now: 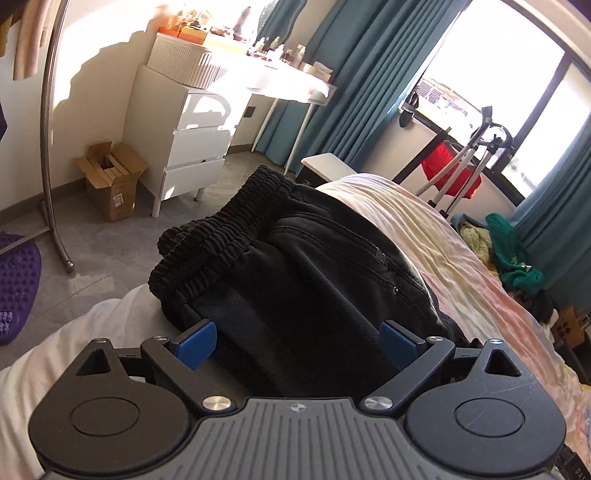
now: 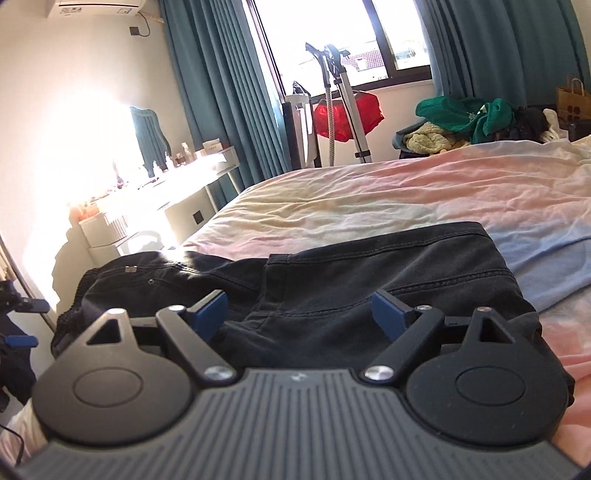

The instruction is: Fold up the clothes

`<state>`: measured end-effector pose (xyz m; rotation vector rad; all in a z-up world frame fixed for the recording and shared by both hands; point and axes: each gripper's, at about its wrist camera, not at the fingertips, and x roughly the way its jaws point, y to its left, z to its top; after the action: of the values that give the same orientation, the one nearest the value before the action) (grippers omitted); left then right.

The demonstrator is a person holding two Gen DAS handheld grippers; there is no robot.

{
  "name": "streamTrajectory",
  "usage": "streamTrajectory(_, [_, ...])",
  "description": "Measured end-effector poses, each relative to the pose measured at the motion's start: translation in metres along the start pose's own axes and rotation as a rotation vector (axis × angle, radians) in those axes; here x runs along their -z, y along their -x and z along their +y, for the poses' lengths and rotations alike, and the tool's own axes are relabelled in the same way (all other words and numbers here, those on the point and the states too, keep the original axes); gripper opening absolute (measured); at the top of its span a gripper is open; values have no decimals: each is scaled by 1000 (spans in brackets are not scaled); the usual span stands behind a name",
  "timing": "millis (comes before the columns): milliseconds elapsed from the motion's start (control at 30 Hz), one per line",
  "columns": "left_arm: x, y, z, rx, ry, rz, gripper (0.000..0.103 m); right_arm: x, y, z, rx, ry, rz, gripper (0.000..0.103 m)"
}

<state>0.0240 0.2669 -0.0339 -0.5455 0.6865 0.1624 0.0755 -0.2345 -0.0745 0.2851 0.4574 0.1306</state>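
— What's nearest?

— Both tools, low over the bed. The left gripper (image 1: pixel 297 341) has its blue pads (image 1: pixel 195 341) spread wide, black cloth between them but nothing pinched. The right gripper (image 2: pixel 299 314) is spread the same way, clamping nothing.

— And the clothes?

— Black trousers (image 2: pixel 369 280) lie folded on the pastel bedsheet (image 2: pixel 406 192), near the bed's edge. From the left camera the elastic waistband (image 1: pixel 221 229) bunches toward the floor side, a zip and rivet visible on the hip.

— Any writing to read?

— None legible. A cardboard box (image 1: pixel 110 181) on the floor carries a label too small to make out; so does the air conditioner (image 2: pixel 96 7) high on the wall.

— Beyond that?

— White drawers (image 1: pixel 188 136), a cluttered dressing table (image 1: pixel 280 74), teal curtains (image 2: pixel 221 92), a red garment (image 2: pixel 347 114) hanging by the window, and a green-topped clothes pile (image 2: pixel 465 118) past the bed.
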Motion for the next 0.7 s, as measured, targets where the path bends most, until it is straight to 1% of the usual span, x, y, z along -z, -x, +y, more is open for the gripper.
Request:
streamTrajectory(33, [0,-4,4,-7,26,16,96,3,-8,-4,19,-6,23,87])
streamTrajectory(100, [-1,-11,12,-9,82,44,96,14,-28,-8,48,-5,109,87])
streamTrajectory(167, [0,-14,22,1,154,66,96,32,-42,-2,83,87,169,87])
streamTrajectory(233, [1,-18,32,10,223,86,96,39,-41,8,106,159,152,88])
streamTrajectory(333, [4,-25,46,23,326,115,96,37,-39,4,98,118,153,88])
streamTrajectory(367, [4,-28,49,38,353,125,96,36,-38,3,95,104,154,88])
streamTrajectory(500, [6,-47,60,79,453,161,95,37,-38,3,96,104,149,88])
streamTrajectory(567, [7,-57,65,87,503,141,94,36,-38,4,99,101,148,89])
streamTrajectory(633, [5,-63,70,89,541,99,92,36,-38,3,99,94,146,89])
streamTrajectory(667, [4,-64,71,90,547,77,86,35,-38,3,99,91,146,89])
streamTrajectory(700, [3,-66,73,88,557,57,83,35,-38,3,99,90,145,89])
